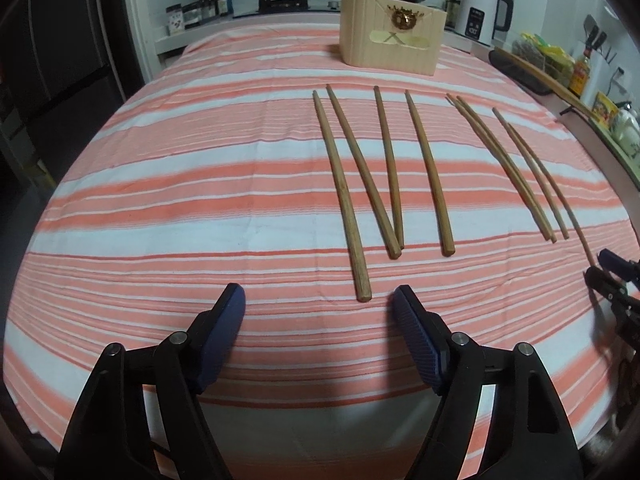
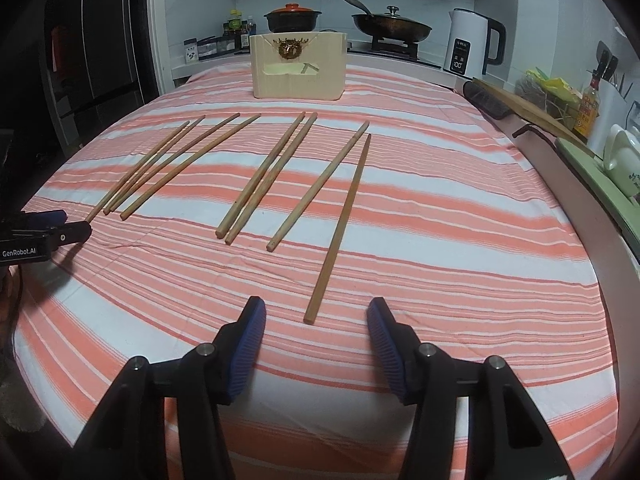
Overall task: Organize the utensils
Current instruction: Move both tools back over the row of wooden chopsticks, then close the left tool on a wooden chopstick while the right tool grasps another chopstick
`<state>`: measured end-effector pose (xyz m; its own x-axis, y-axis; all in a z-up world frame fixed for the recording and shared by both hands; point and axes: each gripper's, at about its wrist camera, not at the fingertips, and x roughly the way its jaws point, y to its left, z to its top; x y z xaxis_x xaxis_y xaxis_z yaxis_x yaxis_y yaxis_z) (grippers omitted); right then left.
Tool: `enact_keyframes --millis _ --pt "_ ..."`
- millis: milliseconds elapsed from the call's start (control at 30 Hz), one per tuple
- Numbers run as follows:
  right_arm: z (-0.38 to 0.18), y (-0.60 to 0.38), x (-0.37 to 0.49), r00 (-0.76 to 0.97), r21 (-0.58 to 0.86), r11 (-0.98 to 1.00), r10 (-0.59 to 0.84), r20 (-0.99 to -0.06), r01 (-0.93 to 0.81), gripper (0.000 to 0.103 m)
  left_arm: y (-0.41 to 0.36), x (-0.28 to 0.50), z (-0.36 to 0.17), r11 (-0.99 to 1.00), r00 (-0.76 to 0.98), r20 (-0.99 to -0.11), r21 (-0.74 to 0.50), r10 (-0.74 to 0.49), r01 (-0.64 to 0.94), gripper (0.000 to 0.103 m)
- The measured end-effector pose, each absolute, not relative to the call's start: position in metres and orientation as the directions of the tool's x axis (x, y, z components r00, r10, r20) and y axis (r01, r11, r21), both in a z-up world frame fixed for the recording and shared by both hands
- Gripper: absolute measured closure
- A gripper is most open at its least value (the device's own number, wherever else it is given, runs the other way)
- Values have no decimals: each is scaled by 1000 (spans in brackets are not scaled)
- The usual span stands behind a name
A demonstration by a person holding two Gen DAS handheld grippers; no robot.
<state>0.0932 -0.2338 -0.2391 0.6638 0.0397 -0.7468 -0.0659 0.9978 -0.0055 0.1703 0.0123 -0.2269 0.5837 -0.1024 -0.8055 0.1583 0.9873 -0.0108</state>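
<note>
On striped cloth (image 1: 160, 184), eight chopsticks (image 1: 428, 176), holder (image 1: 390, 40)

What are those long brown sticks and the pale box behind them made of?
The long brown chopsticks look like plain matte wood or bamboo, with no shine. The pale ribbed box seems to be unpainted light wood or bamboo slats, though moulded plastic cannot be ruled out.

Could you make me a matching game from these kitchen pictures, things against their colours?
Things:
1. kettle
2. pot lid
3. box
4. gripper pads

Colours:
A. pale wood
B. blue
C. white
D. orange-red

Pairs: 1-C, 2-D, 3-A, 4-B
</note>
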Motion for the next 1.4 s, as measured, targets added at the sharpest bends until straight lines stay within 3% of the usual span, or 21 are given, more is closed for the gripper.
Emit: enact_keyframes --millis 333,400,433,500,567,900,1400 --pt "-240 -235 95 673 3 998 41 -739 -58 60 6 169 -227 986 603 -791 -7 -108 168 40" --pt "-240 -233 94 674 -2 998 39 -738 -59 68 5 167 -226 985 607 -787 -7 -111 171 46" --pt "-240 -232 93 674 -4 998 37 -738 -58 70 4 166 -226 984 610 -784 -7 -114 175 53" --pt "-239 -232 93 674 -7 999 30 -738 -52 91 0 163 -225 983 618 -777 -8 -120 182 69" --pt "-239 -233 93 673 0 999 31 -739 -45 95 -1 163 -225 983 622 -773 -9 -125 186 96" --pt "-215 -249 100 707 41 999 42 -706 -19 96 12 173 -201 983 646 -744 -85 -173 165 99" --pt "-118 -265 115 840 -1 1000 22 -542 -27 97 36 184 -91 974 790 -570 -119 -225 192 99"
